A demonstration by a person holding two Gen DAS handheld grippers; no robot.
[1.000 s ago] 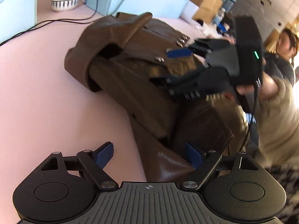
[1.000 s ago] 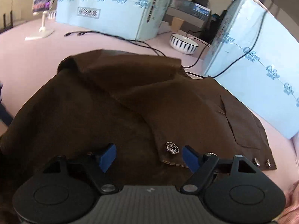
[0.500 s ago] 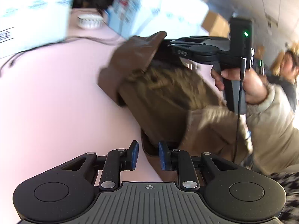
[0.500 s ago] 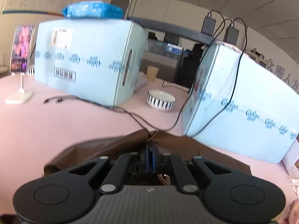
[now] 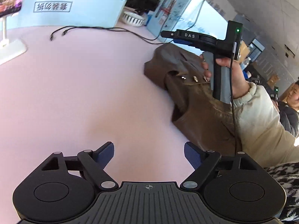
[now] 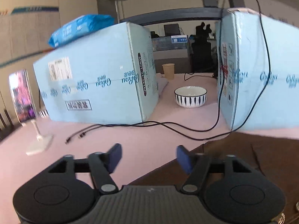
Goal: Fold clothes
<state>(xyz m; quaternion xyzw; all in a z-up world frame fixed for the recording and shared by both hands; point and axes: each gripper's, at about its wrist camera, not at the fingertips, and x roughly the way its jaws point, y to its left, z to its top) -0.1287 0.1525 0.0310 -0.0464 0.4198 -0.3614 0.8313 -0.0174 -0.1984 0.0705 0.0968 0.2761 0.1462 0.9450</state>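
Both tools (image 5: 149,154) (image 6: 149,157) agape above jacket (image 5: 196,100)

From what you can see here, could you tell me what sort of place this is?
Probably an office workroom: office chairs and a monitor behind the pink table, which holds blue cartons.

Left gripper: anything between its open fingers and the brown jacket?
Nothing. In the left wrist view only bare pink table lies between the left gripper and the brown jacket, which sits ahead to the right.
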